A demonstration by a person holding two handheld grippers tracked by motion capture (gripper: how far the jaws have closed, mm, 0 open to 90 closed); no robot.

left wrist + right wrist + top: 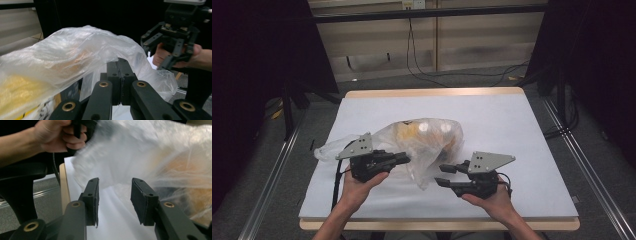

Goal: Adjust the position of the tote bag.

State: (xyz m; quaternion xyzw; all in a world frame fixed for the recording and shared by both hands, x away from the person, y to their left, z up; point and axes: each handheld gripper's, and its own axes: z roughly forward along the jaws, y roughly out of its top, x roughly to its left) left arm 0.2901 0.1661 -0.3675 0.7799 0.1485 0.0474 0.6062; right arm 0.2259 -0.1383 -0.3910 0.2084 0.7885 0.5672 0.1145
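Observation:
A clear plastic bag (427, 135) with yellow and orange contents lies at the middle of the white-covered table (512, 120). My left gripper (404, 159) reaches into the bag's near left side from the left. In the left gripper view its jaws (121, 62) are pressed together, with the bag's film (75, 50) pinched at the tips and draped over them. My right gripper (443, 175) is held just off the bag's near right corner, pointing left. Its jaws (115, 182) stand apart with nothing between them, and the bag (155, 157) rises beyond them.
The table's wooden edge (437, 92) shows around the white cover. Metal rails (272, 170) run along the floor on both sides, and cables (452, 75) lie on the floor behind. White surface lies bare to the right of the bag and behind it.

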